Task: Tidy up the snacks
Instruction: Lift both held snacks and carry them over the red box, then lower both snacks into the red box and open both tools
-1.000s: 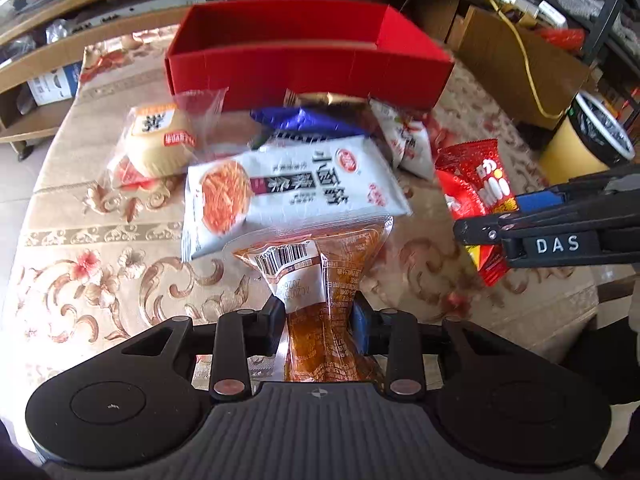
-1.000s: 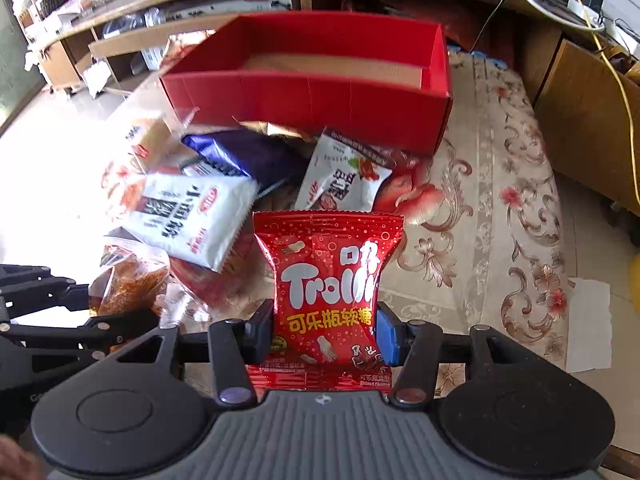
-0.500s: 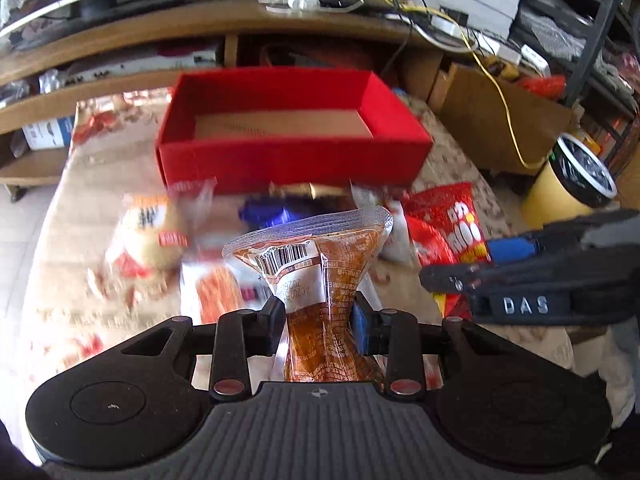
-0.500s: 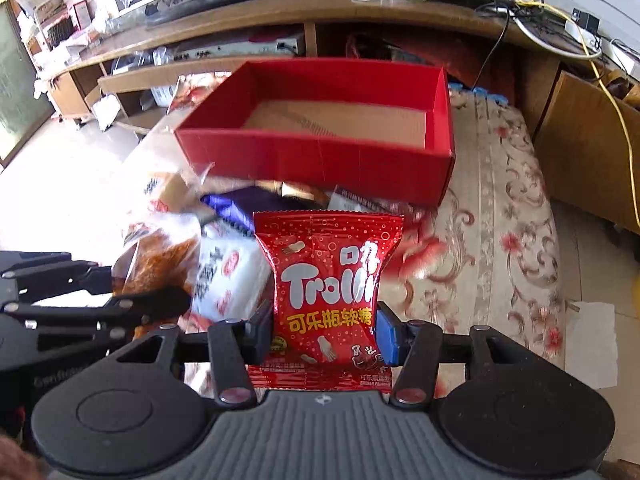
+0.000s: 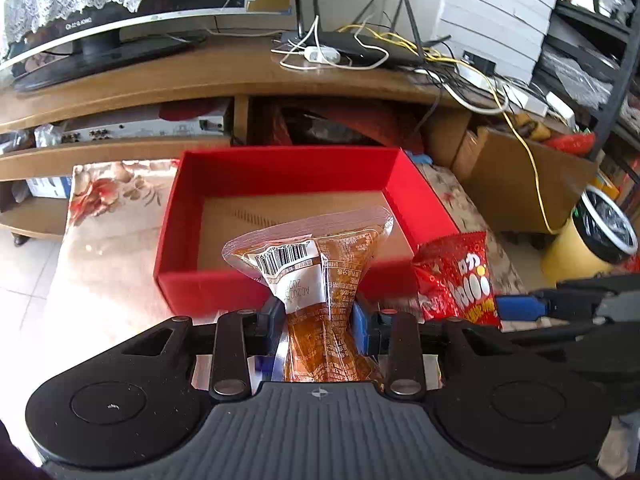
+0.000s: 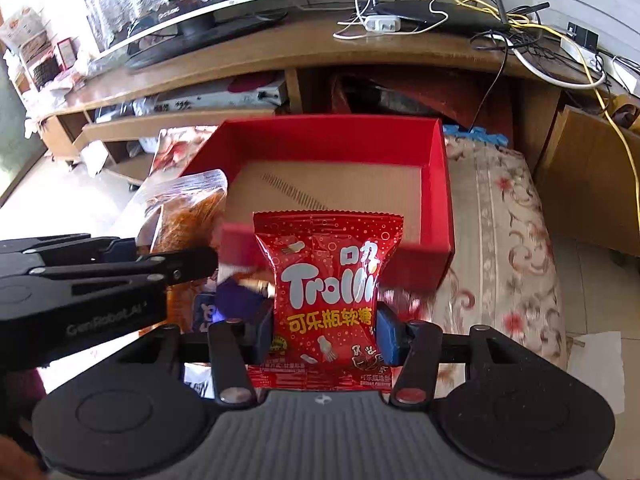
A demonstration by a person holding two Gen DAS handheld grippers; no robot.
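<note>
Gripping snacks: left claw (image 5: 319, 317) orange packet (image 5: 320, 280), right claw (image 6: 325, 332) Trolli bag (image 6: 328, 292).

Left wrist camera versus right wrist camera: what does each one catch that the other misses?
Only the left wrist view shows the yellow bin and the barcode on the orange snack packet held by the left gripper. Only the right wrist view shows the Trolli bag's printed front, clamped in the right gripper. Both show the empty red box, both packets and the TV stand.
</note>
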